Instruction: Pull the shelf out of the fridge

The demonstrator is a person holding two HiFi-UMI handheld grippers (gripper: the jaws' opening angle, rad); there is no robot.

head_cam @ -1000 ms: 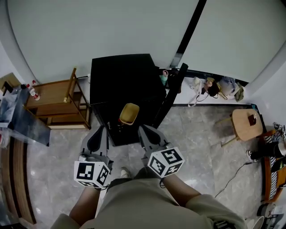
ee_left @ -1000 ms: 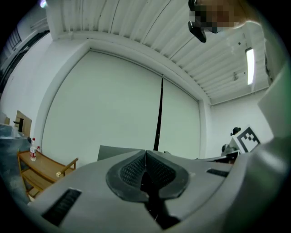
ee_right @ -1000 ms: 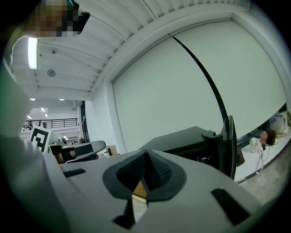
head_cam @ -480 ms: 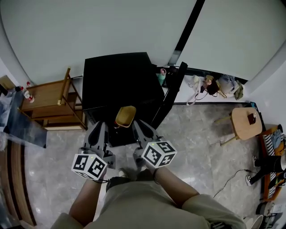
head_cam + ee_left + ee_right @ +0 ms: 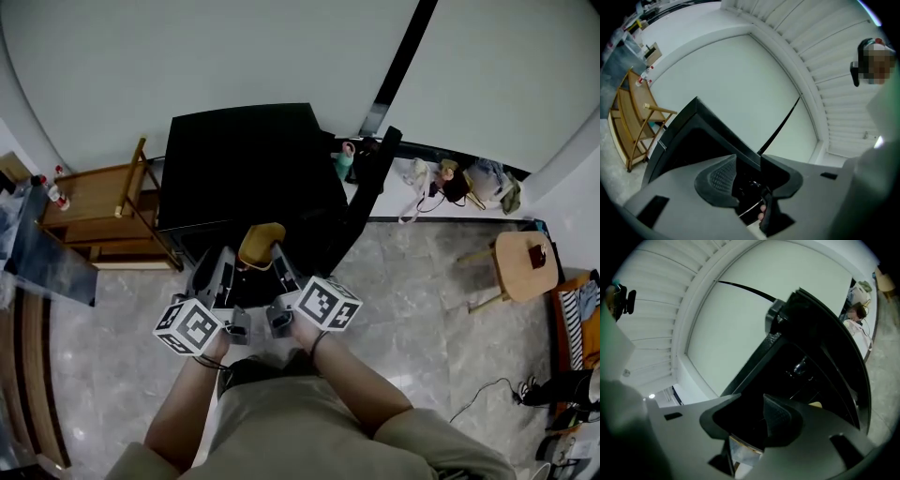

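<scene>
In the head view the black fridge stands open, and the left gripper and right gripper sit level at its mouth on either side of a yellowish container. The shelf lies somewhere in that dark cavity, so both front corners should be gripped and drawn out evenly. In the left gripper view the jaws have just been opening and clasp nothing, though a thin bright wire low between them may be the shelf's front edge. The right gripper view likewise shows jaws that have just been opening, with only dark interior between them.
</scene>
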